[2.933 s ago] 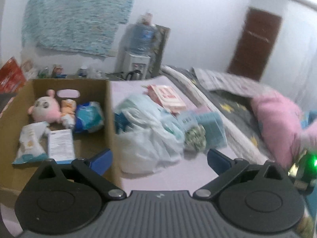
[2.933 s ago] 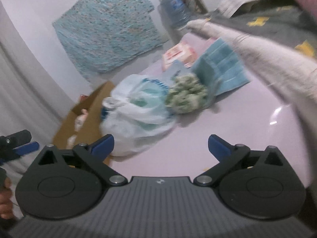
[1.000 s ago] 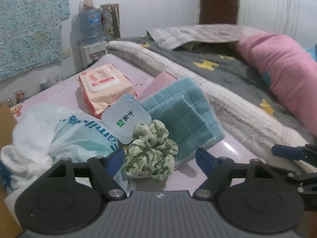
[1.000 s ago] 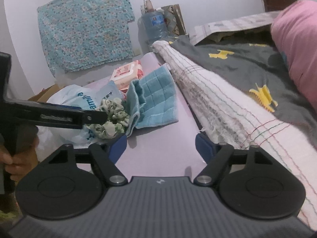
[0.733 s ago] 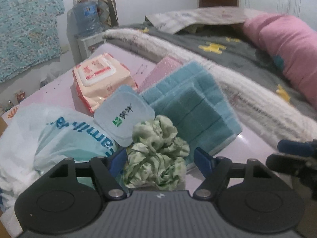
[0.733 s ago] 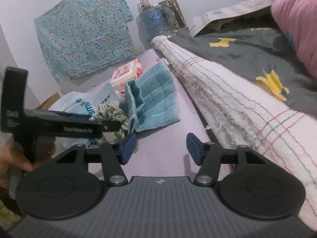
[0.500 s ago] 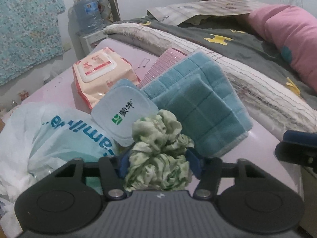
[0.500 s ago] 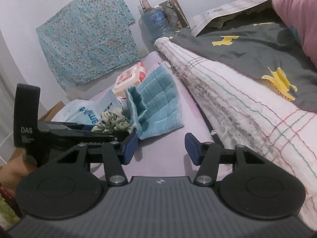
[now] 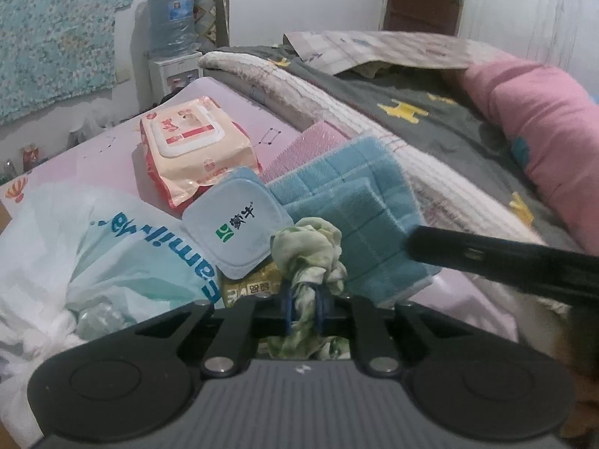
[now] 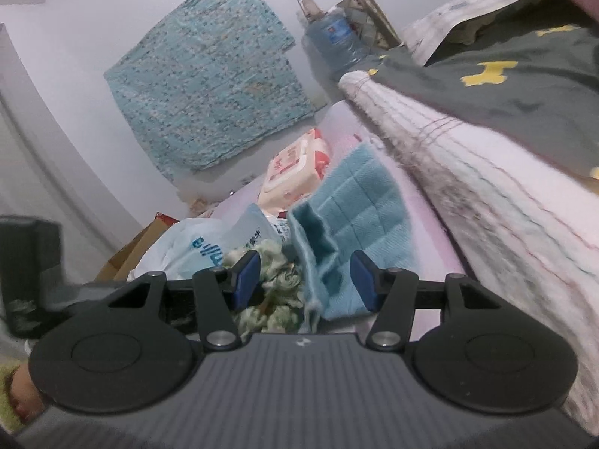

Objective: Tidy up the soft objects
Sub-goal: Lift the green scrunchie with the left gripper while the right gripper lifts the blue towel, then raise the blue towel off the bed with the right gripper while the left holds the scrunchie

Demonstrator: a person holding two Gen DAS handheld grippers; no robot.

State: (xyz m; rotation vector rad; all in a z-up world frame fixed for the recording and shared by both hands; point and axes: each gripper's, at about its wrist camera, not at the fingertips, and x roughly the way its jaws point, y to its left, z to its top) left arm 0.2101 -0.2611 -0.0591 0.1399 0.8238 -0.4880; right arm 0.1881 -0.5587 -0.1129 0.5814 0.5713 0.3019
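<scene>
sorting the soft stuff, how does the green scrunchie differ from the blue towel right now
The green scrunchie is a bunched, ruffled ring; the blue towel is folded flat with a grid weave. The scrunchie is pinched in the left gripper; the towel lies loose on the bed, its edge between the right gripper's open pads. Both are soft fabric.

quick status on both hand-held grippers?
Left hand-held gripper: just closed, shut on the green scrunchie.
Right hand-held gripper: open, straddling the blue towel edge.

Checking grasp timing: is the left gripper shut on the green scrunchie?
Yes: left gripper shut, pads pinching the green scrunchie.
</scene>
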